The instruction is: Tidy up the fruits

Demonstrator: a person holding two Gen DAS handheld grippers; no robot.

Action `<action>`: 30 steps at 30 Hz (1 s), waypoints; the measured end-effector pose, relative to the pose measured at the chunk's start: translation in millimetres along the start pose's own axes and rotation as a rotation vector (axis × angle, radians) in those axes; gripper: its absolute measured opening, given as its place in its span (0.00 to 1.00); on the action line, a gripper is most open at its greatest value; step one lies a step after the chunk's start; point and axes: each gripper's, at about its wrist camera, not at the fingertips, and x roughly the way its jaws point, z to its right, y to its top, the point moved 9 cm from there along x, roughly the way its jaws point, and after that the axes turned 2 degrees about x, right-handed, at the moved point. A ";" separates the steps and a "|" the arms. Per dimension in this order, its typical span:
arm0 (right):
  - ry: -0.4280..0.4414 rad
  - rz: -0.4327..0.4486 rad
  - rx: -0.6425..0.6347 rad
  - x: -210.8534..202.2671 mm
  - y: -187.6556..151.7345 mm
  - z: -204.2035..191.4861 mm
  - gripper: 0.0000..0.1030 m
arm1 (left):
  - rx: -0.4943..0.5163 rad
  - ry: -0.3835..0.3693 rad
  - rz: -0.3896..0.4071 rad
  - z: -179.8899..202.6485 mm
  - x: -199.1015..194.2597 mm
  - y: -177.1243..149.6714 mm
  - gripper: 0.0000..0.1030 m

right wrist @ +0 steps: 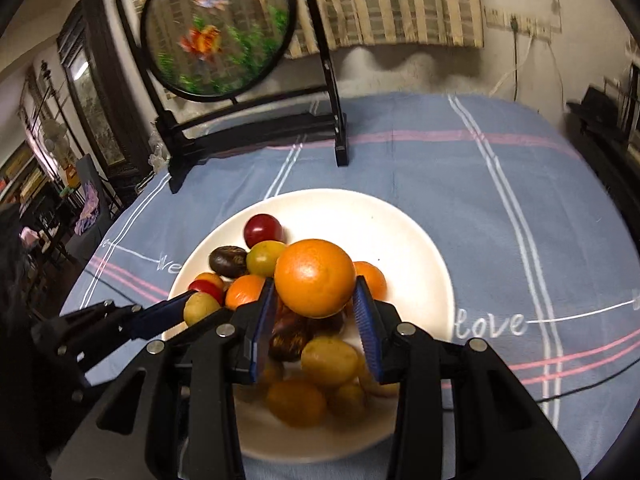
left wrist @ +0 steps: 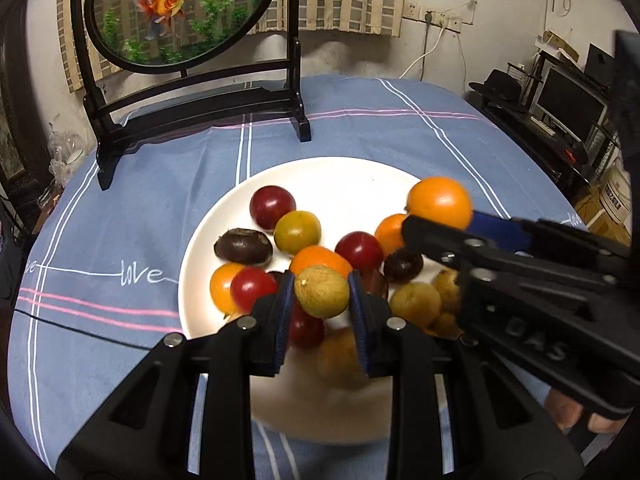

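On the left, the left gripper [left wrist: 321,294] pinches a small tan, rough-skinned fruit [left wrist: 321,291] between its blue pads, holding it just above the near part of a white plate [left wrist: 344,178]. To its right, the right gripper [right wrist: 316,300] clamps a round orange [right wrist: 315,278], also raised over the plate; its pads press the orange's lower sides. Both picks appear made, so the step in hand is likely carrying the two fruits off to wherever they are sorted; no bowl or second dish shows in either view, so the destination cannot be told. The next move calls for lifting clear and keeping a steady squeeze, since the orange sits high in the pads and could roll out. Below the grippers the plate still holds a heap: red cherry tomatoes [left wrist: 273,206], a yellow-green tomato [left wrist: 297,232], dark chestnuts [left wrist: 243,245], small oranges and more tan fruits. The two grippers sit close together, and could knock each other. At the far left of the blue striped tablecloth [left wrist: 120,240] stands a dark wooden frame with a round goldfish panel [left wrist: 180,12], the only tall obstacle.
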 end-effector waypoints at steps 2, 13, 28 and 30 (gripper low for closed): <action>0.000 -0.008 0.012 6.7 -1.9 1.3 0.41 | -0.007 0.010 -0.005 -0.3 5.4 1.7 0.27; -0.023 0.066 0.012 -22.3 -4.4 4.1 0.59 | -0.060 0.083 0.034 -12.9 -4.7 -0.3 0.82; -0.124 0.094 0.013 -94.2 -73.6 28.2 0.66 | -0.033 0.125 0.043 -8.1 -55.7 -60.0 0.95; -0.147 0.096 0.003 -101.8 -84.0 30.2 0.66 | -0.041 0.126 0.045 -8.5 -63.9 -69.4 0.95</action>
